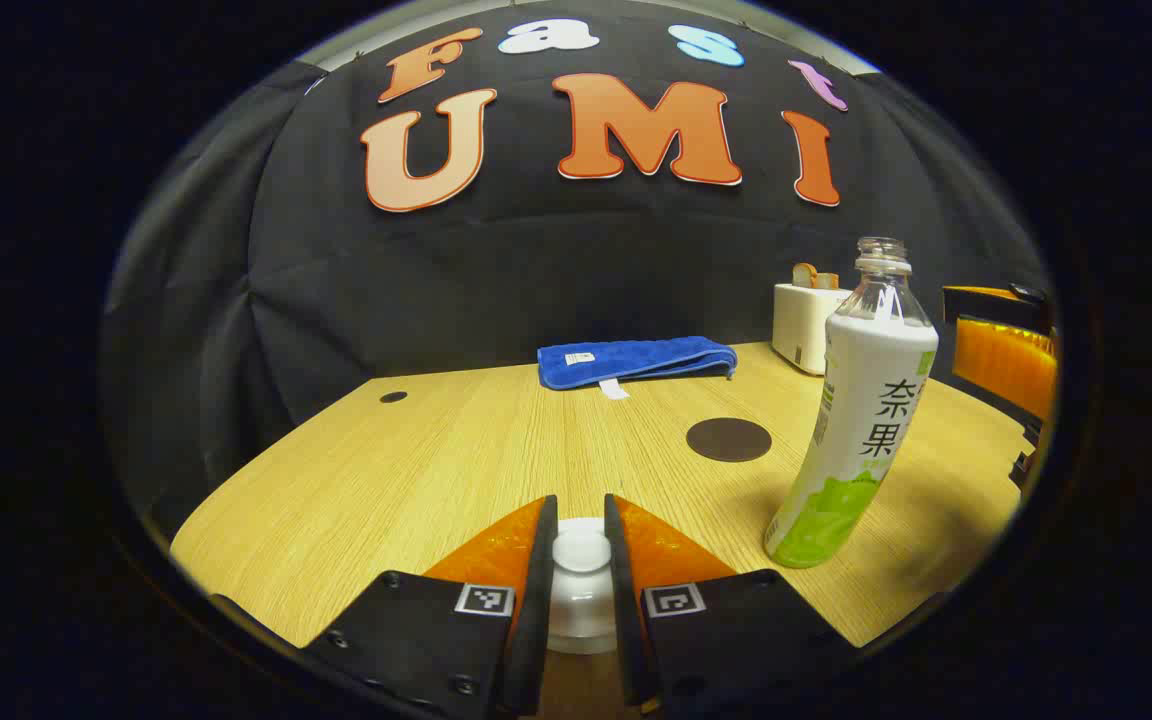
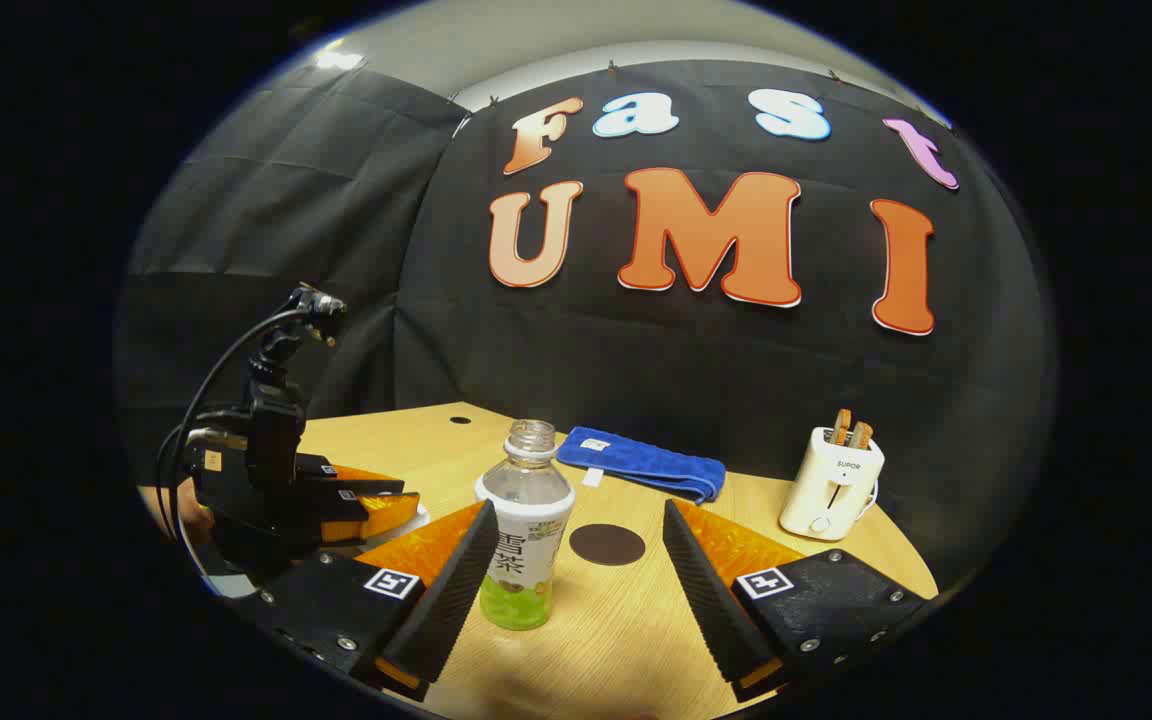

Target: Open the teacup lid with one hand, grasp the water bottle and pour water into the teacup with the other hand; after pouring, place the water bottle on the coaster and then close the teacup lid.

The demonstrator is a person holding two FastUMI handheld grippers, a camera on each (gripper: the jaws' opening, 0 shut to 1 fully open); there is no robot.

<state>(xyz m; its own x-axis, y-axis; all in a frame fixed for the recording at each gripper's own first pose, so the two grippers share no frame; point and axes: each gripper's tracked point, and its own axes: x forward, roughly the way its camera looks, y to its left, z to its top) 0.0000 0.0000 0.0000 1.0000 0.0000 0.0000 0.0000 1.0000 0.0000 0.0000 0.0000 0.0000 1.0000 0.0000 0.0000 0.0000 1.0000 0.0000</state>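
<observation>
Jaws around white lid knob (image 1: pixel 581 552)

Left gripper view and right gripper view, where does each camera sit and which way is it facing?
Left gripper view: rides the left gripper, low over the table, facing the back wall; its fingers flank the white teacup lid knob.
Right gripper view: rides the right gripper, higher, facing the same wall; its fingers stand wide apart near the water bottle, with the left gripper farther off at left.
Shared: bottle, dark coaster, blue towel, toaster.
</observation>
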